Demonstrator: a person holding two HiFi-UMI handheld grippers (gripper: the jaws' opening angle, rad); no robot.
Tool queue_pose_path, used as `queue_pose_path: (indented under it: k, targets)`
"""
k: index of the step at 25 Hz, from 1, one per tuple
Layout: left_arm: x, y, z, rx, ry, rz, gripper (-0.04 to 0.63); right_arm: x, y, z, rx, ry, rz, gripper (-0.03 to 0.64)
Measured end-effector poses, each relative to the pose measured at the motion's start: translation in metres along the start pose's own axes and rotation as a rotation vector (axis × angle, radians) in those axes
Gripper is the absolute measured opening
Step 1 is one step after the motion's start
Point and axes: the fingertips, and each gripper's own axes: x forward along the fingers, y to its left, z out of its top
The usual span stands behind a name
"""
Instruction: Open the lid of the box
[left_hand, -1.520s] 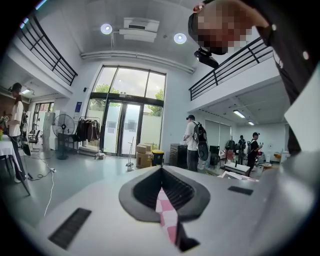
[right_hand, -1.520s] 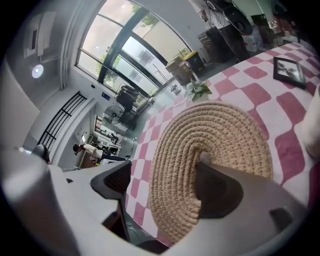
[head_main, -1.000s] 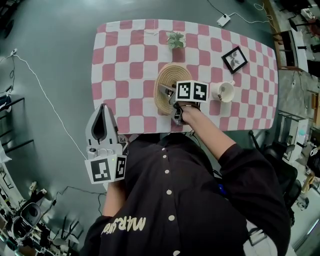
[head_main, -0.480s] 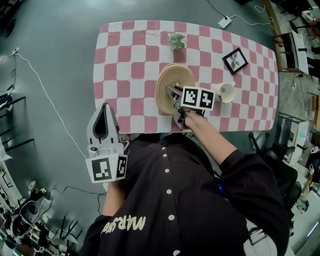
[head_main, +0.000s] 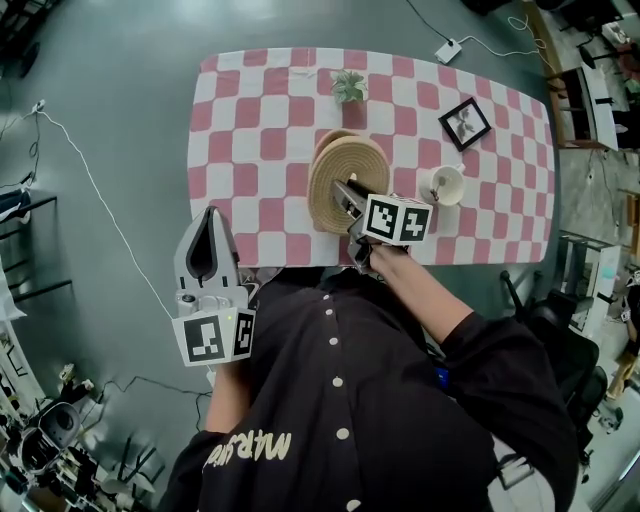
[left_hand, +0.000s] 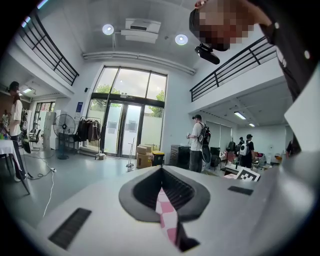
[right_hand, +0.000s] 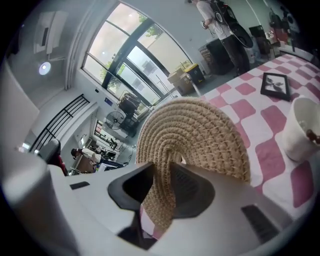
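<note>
A round woven straw lid (head_main: 350, 175) is tilted up over the woven box (head_main: 333, 137), whose rim shows at the lid's far left edge. My right gripper (head_main: 346, 193) is shut on the lid's near rim. In the right gripper view the lid (right_hand: 200, 132) stands on edge between the fingers of the right gripper (right_hand: 162, 172). Its jaws have just been closing with that rim between them. My left gripper (head_main: 207, 213) hangs beside the table's near left corner. Its jaws are shut and hold nothing, and in its own view the left gripper (left_hand: 161, 175) shows only a thin slit.
The table carries a pink and white checked cloth (head_main: 250, 130). On it are a white mug (head_main: 445, 184), a framed picture (head_main: 466, 122) and a small potted plant (head_main: 349, 86). A power strip (head_main: 447, 49) and cables lie on the floor. People stand far off in the hall.
The right gripper closed on the lid's near rim and rose, tipping the lid up off the box. Its marker cube shifted toward the near table edge. The left gripper stayed put.
</note>
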Motion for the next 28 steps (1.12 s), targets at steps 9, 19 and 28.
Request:
queue_pose_path:
  k: [9,19,28]
  targets:
    - [-0.007,-0.007,0.016,0.024,-0.048,0.014,0.006,-0.051,0.026,0.049,-0.178,-0.201,0.044,0.115]
    - [-0.011,-0.016,0.04,0.05,-0.121,0.005,0.006,-0.117,0.053,0.106,-0.36,-0.423,0.067,0.117]
    - [-0.013,-0.018,0.068,0.073,-0.201,0.011,0.006,-0.192,0.081,0.152,-0.545,-0.645,0.036,0.117]
